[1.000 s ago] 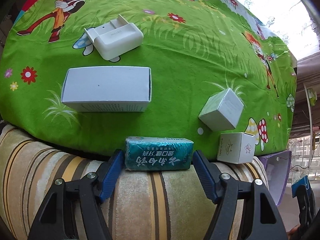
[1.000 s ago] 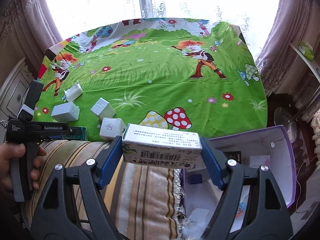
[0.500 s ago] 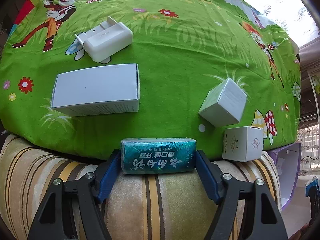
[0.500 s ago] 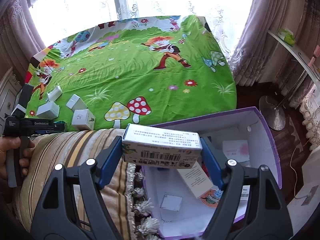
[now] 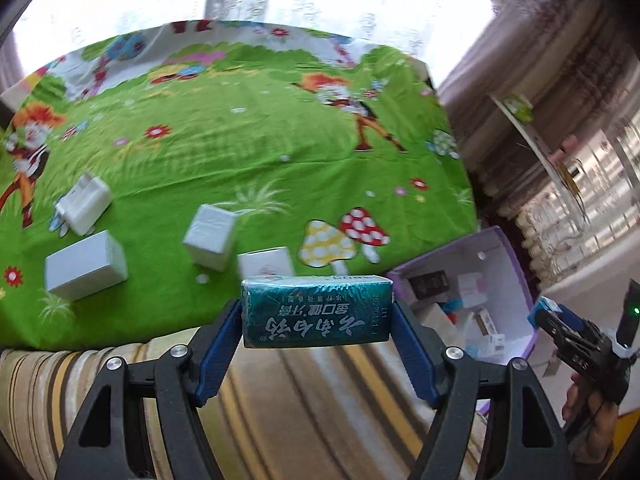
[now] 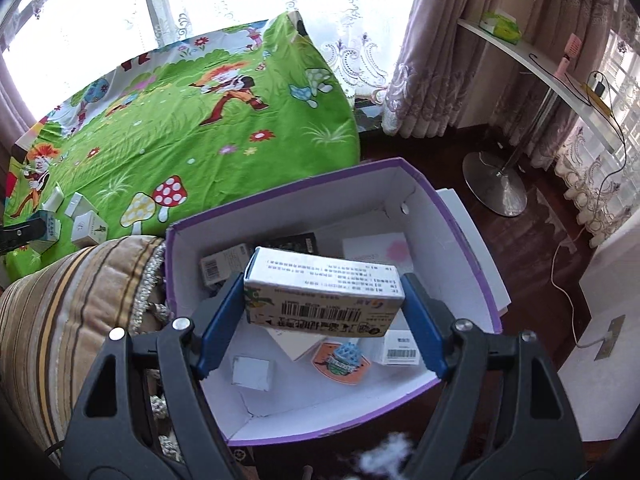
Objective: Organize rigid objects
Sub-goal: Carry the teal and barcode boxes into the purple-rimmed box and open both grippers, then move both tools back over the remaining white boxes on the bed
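My left gripper (image 5: 316, 314) is shut on a teal box with white characters (image 5: 316, 310), held over the striped cushion at the bed's edge. My right gripper (image 6: 322, 302) is shut on a white barcode box (image 6: 324, 298), held above the open purple storage box (image 6: 460, 240), which holds several small boxes and cards. The purple box also shows in the left wrist view (image 5: 516, 280), with the right gripper beside it (image 5: 576, 340). Several white boxes (image 5: 84, 266) lie on the green cartoon bedsheet (image 5: 248, 152).
A striped cushion (image 6: 60, 300) lies left of the purple box. A floor lamp base (image 6: 494, 180), cables and curtains stand to the right on dark wood floor. A white shelf (image 6: 532, 64) runs along the right wall.
My left gripper has lifted and swung right with the teal box, away from the sheet. My right gripper has carried the barcode box over the purple box.
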Demonstrator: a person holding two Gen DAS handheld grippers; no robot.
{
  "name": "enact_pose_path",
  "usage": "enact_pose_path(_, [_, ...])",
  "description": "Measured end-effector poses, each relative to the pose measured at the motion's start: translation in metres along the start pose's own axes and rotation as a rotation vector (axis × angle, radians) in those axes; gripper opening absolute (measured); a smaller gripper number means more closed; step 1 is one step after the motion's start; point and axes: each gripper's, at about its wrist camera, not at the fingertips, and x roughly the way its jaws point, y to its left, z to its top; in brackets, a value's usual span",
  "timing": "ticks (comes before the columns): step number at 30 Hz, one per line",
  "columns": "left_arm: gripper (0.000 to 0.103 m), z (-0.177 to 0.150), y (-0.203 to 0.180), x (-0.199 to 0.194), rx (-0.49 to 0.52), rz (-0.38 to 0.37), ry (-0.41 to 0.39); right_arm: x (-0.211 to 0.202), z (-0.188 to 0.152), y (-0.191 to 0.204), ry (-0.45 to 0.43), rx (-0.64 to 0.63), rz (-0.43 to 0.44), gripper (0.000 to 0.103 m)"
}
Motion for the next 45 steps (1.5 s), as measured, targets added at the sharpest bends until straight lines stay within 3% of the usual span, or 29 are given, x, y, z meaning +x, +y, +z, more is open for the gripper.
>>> enact_pose_path(7, [0.074,-0.012,-0.081,0.021,0.203,-0.098,0.059,0.002,-0.011,-0.039,0.012,0.067,-0.047,0.079])
enact_pose_path(13, [0.074,-0.029,-0.124,0.035,0.315,-0.15,0.116,0.008,-0.011,-0.065,0.014,0.111,-0.076,0.08])
enact_pose_path(20, [0.075,-0.037,-0.144,0.051,0.331,-0.207,0.187,0.016,-0.006,-0.083,0.015,0.145,-0.1,0.08])
enact_pose_path(24, [0.085,-0.036,-0.138,0.057,0.279,-0.246,0.216,0.02,-0.004,-0.086,0.02,0.156,-0.104,0.08])
enact_pose_path(28, [0.086,-0.036,-0.136,0.055,0.261,-0.275,0.218,0.024,-0.004,-0.085,0.034,0.155,-0.1,0.081])
enact_pose_path(32, [0.086,-0.036,-0.135,0.049,0.273,-0.292,0.196,0.023,-0.004,-0.084,0.031,0.15,-0.099,0.083])
enact_pose_path(39, [0.086,-0.032,-0.13,0.02,0.35,-0.296,0.043,0.016,-0.002,-0.081,0.019,0.158,-0.089,0.085])
enact_pose_path(45, [0.086,-0.021,-0.102,0.001,0.302,-0.273,-0.014,-0.001,0.006,-0.062,-0.018,0.129,-0.057,0.085])
